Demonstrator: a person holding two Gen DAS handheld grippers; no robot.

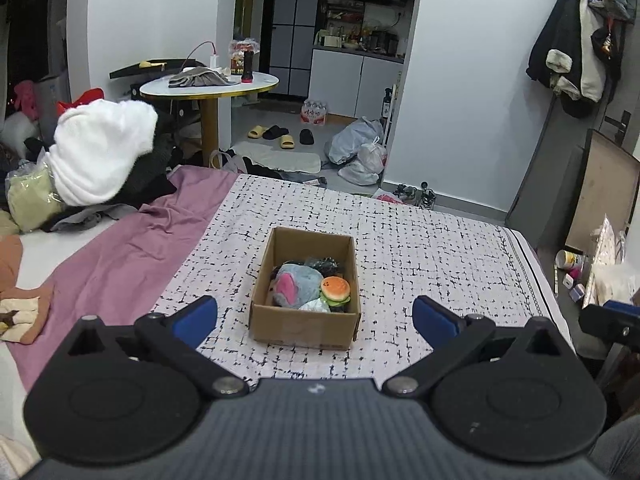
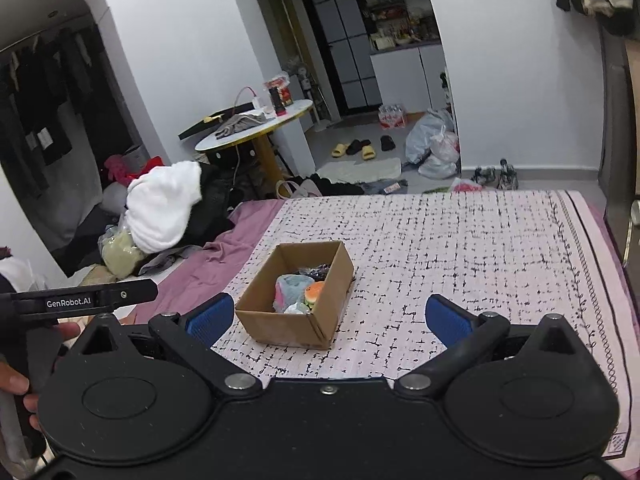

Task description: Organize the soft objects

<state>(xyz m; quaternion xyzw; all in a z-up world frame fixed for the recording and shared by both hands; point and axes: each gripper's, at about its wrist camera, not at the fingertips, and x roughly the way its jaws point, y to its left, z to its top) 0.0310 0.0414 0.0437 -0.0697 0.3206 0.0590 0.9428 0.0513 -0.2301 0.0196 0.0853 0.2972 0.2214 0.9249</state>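
- Both claws, the left claw [image 1: 315, 318] and the right claw [image 2: 329, 320], hang with fingers spread wide and nothing between them, just short of the cardboard box [image 1: 304, 330].
- We judge the sorting nearly done: no loose soft thing shows on the checked bedspread [image 1: 440, 248] around the box, so the step in hand looks like a last check or a tidy-up.
- Inside the box we see the soft things together: a grey-and-pink plush [image 1: 294, 286] toward the left wall, a burger toy [image 1: 335, 290] against the right wall, a pale crumpled piece in front of it and something dark at the far end.
- If we press the pile down, we should come from above, claws kept wide, and clear the thin walls so the light box does not slide.
- Farther off, a white bundle [image 1: 104, 152] lies on the heap left of the bed; whether it belongs to the task we cannot tell.
- Beyond it stands a round bench [image 1: 264, 84] with a grey cloth on it.
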